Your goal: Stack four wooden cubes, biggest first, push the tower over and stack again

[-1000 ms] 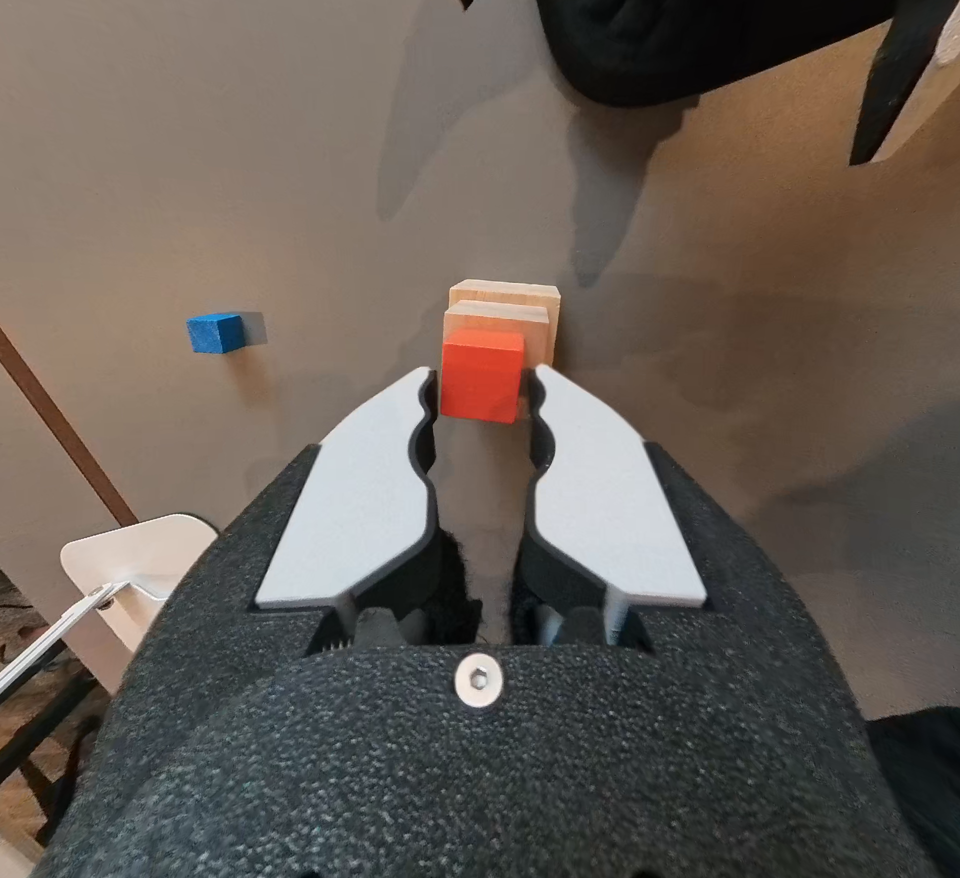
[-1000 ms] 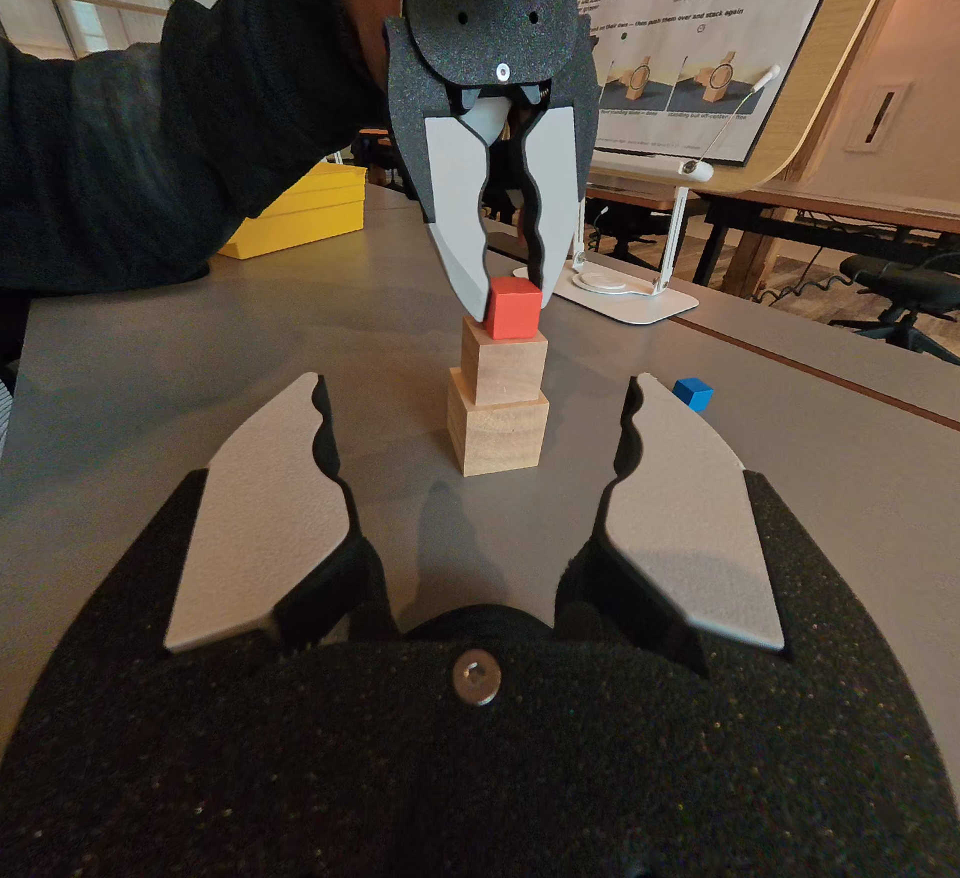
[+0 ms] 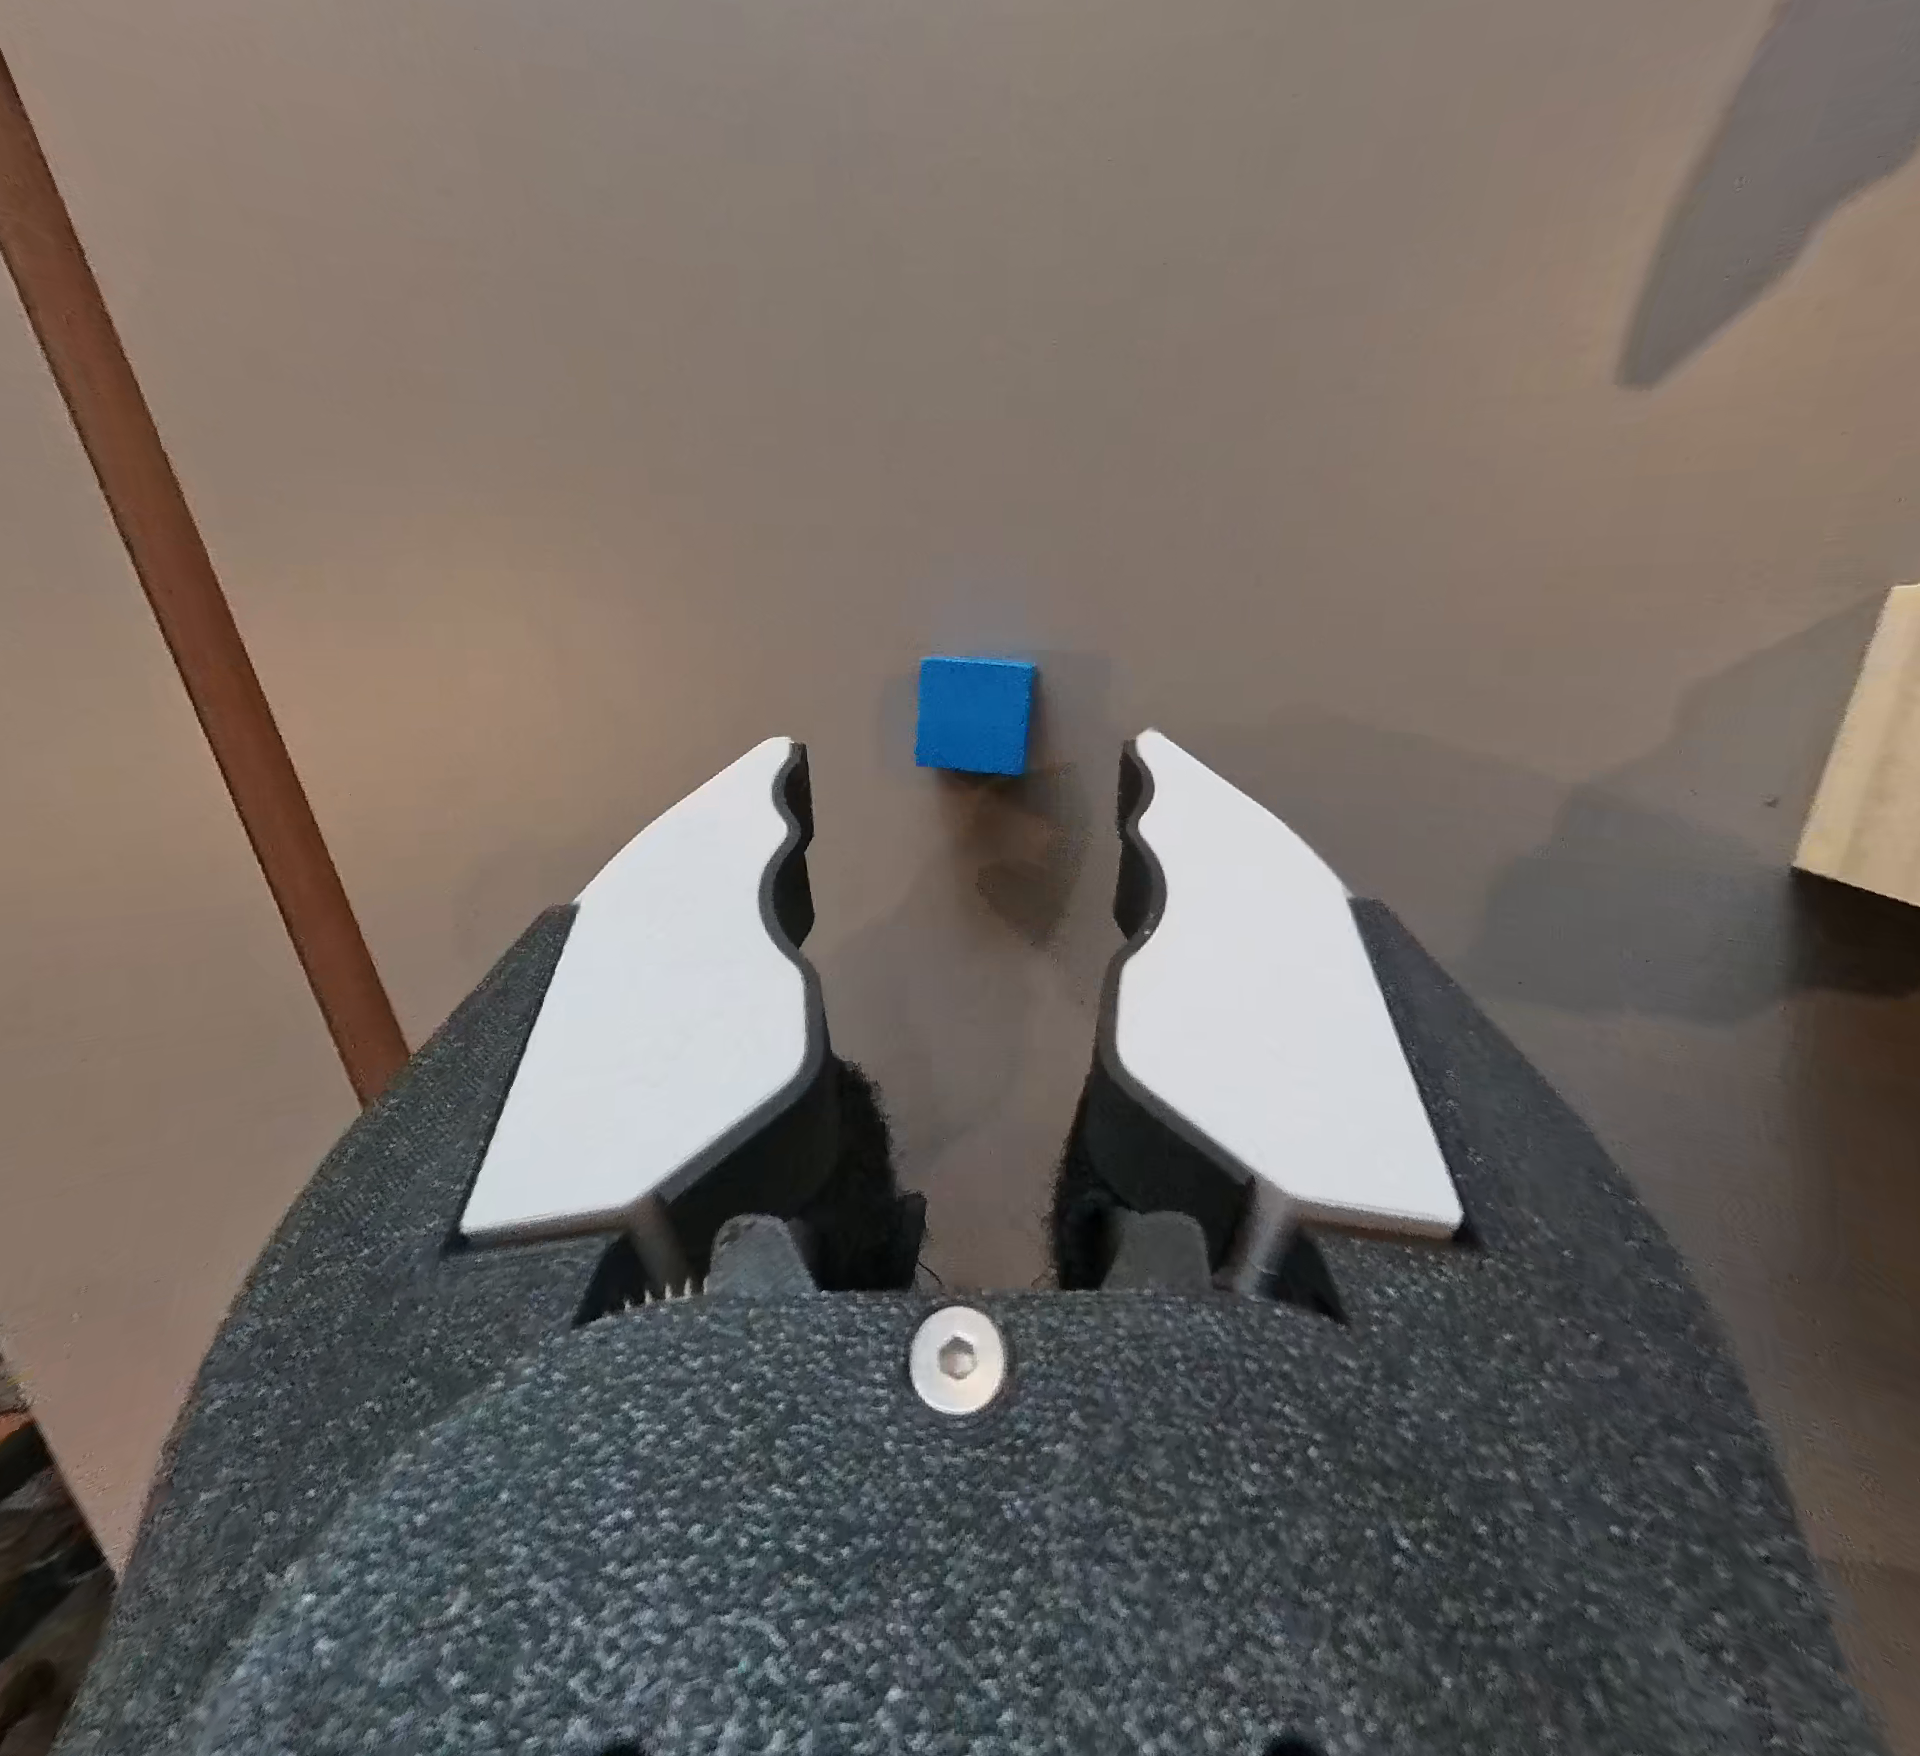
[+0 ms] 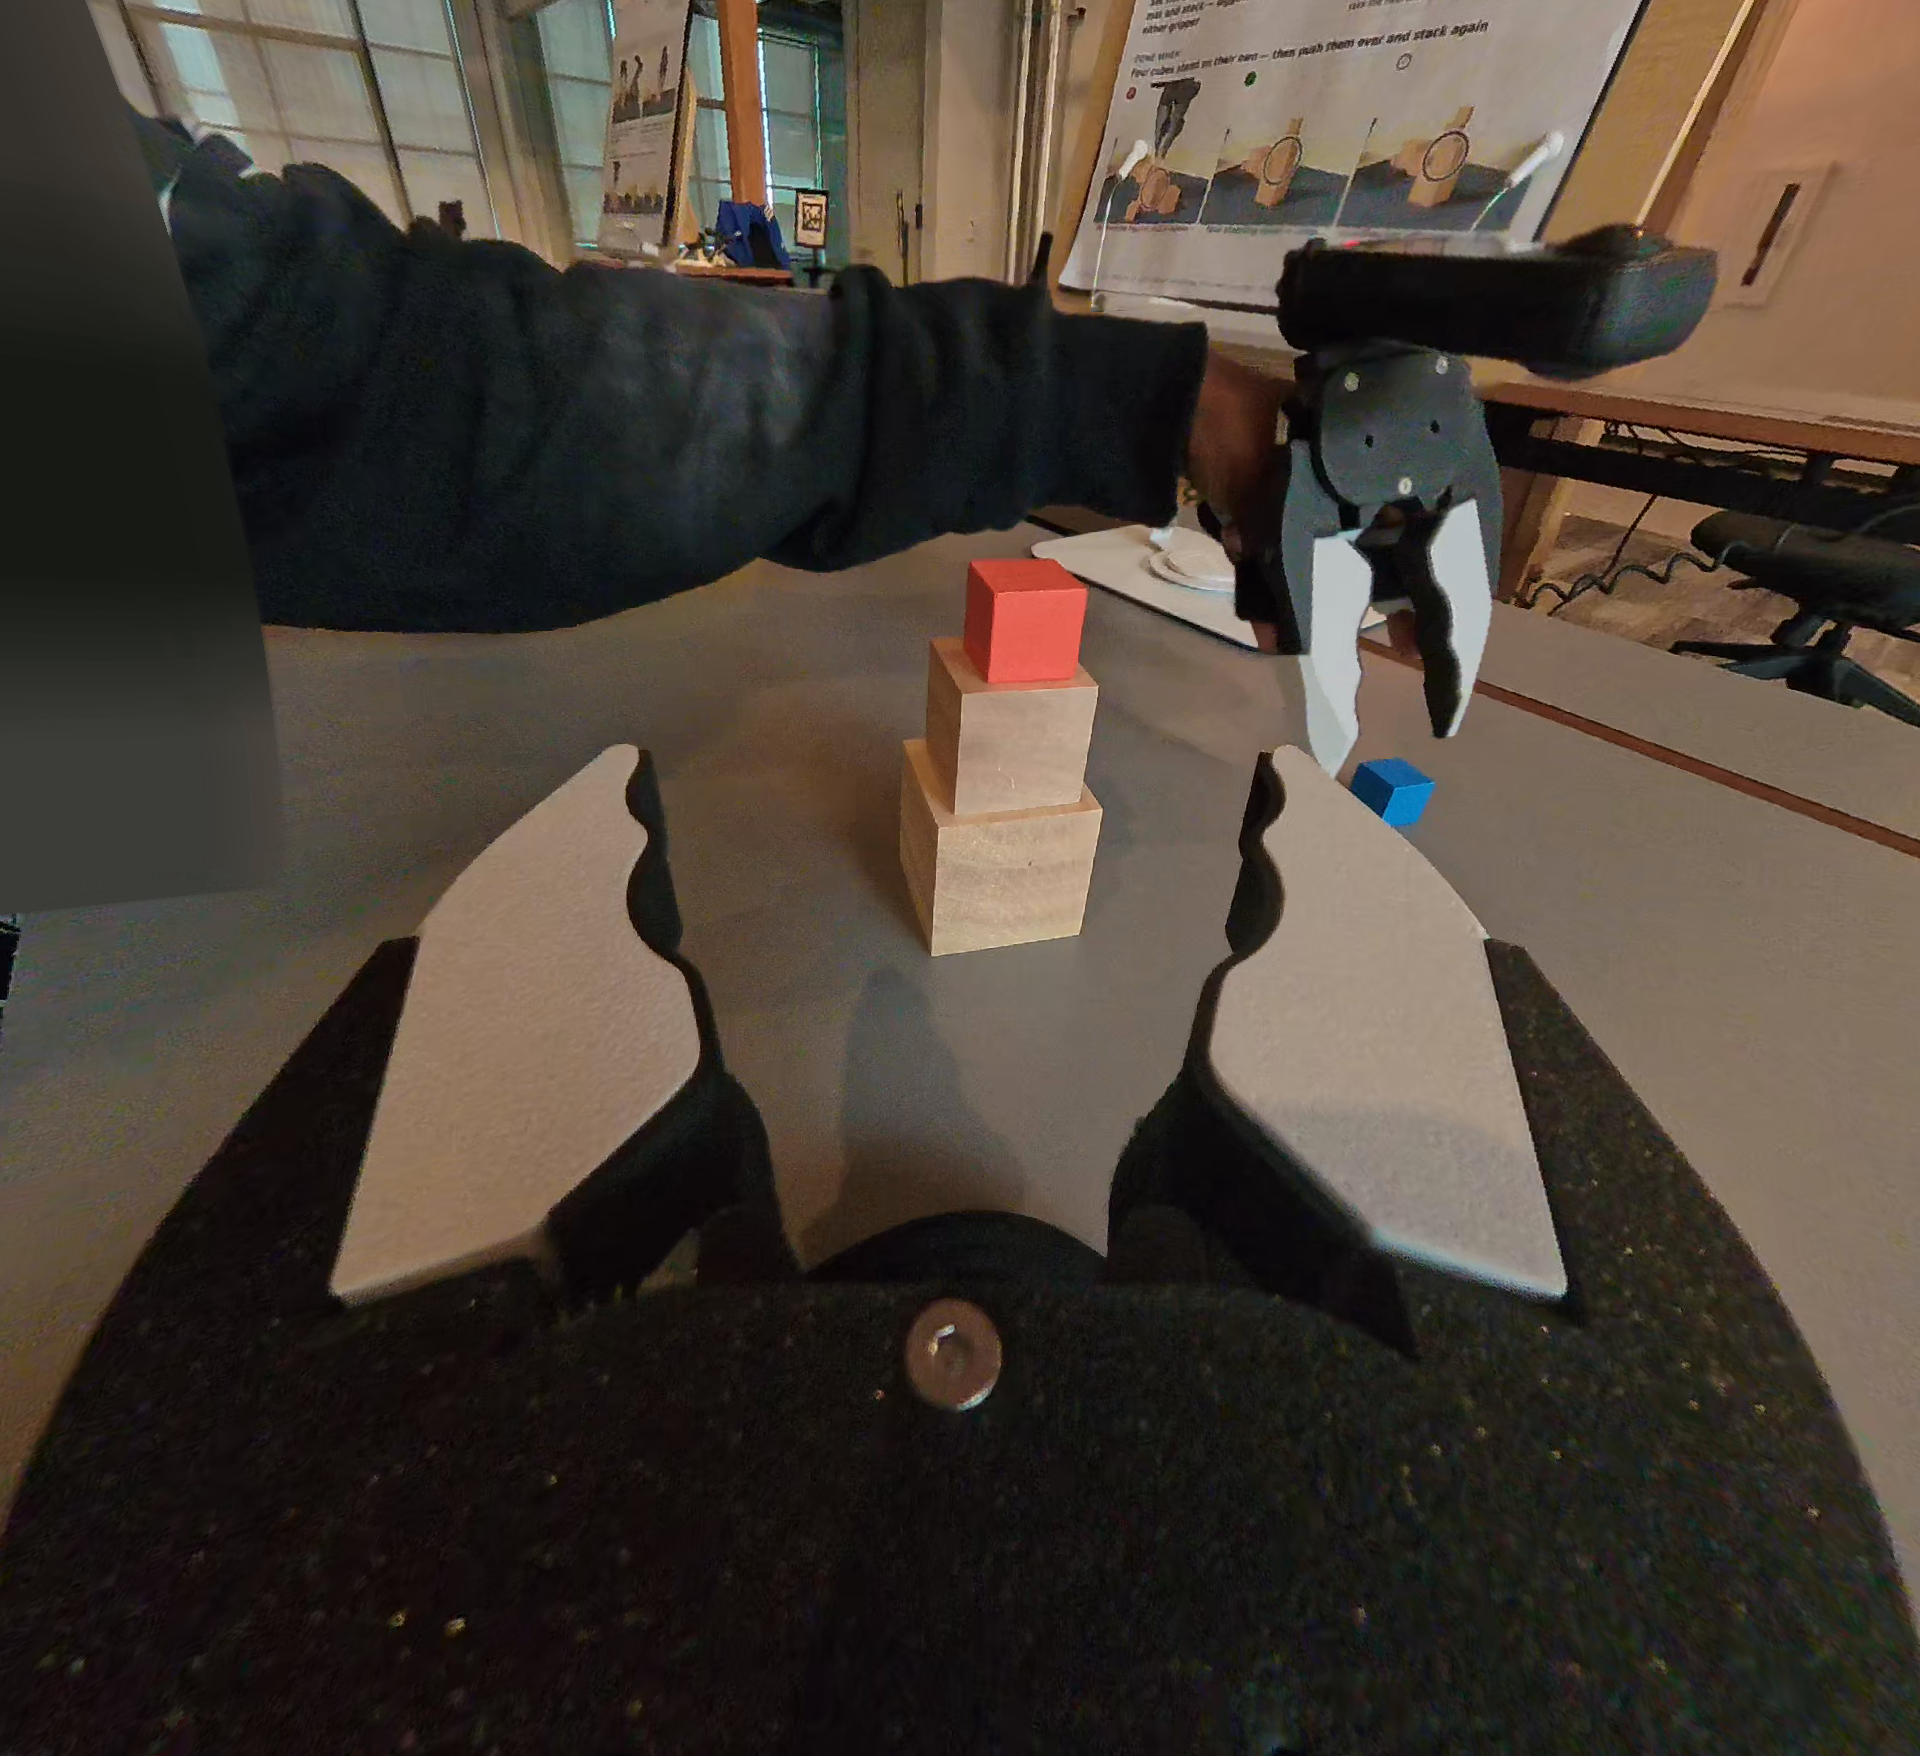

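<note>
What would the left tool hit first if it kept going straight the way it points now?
Most likely the blue cube: it sits just ahead of the open left tool, roughly centred between the fingers, with the grey table under it. Depth is hard to judge.

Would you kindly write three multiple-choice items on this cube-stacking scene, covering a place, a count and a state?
1. Where is the blue cube?
A. on the table
B. on the red cube
C. held by the right gripper

2. How many cubes form the tower?
A. two
B. three
C. four

3. What state is the left gripper in?
A. shut on the blue cube
B. open, empty
C. shut, empty

Key: 1 A, it lies on the grey table beside the tower; 2 B, red cube over two plain wooden cubes; 3 B, its jaws stand apart above the blue cube.
</note>
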Demonstrator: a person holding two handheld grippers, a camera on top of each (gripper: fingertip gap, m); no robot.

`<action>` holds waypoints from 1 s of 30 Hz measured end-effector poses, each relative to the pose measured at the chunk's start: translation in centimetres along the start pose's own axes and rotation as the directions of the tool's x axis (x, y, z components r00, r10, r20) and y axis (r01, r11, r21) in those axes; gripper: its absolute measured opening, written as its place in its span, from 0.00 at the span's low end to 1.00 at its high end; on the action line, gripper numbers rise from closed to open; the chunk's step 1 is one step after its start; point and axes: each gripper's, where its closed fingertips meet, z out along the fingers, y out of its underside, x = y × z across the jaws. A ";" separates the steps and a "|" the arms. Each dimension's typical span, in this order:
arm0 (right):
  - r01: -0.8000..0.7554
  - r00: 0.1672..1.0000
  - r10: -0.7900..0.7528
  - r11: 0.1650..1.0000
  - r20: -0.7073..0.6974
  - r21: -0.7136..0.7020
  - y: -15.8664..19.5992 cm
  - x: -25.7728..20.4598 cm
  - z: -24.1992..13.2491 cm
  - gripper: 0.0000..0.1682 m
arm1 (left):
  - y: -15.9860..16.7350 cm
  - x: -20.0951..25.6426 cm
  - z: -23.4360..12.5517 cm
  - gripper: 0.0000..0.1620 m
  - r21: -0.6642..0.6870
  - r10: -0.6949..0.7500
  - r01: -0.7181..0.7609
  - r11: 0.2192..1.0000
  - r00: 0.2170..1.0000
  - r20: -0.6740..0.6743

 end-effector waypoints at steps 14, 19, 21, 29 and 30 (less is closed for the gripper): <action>0.007 1.000 -0.007 1.000 0.006 0.003 -0.1 -0.1 0.0 0.63 | 0.1 1.1 -1.0 0.12 -0.027 0.040 -0.041 0.999 0.999 -0.029; 0.012 1.000 -0.012 1.000 0.007 0.000 0.0 -0.2 0.1 0.63 | -1.6 2.6 -7.0 0.12 -0.013 0.056 -0.056 0.998 0.998 0.020; 0.013 1.000 -0.013 1.000 0.006 0.000 0.0 -0.2 0.1 0.63 | -2.9 4.0 -9.6 0.12 0.013 0.060 -0.060 0.998 0.998 0.023; 0.010 1.000 -0.010 1.000 0.003 0.005 -0.1 -0.1 0.1 0.63 | -6.8 11.6 -17.0 0.12 0.083 0.082 -0.083 0.993 0.997 0.010; 0.010 1.000 -0.010 1.000 0.002 0.006 -0.1 -0.1 0.1 0.63 | -7.0 12.6 -17.3 0.12 0.083 0.083 -0.083 0.993 0.997 0.004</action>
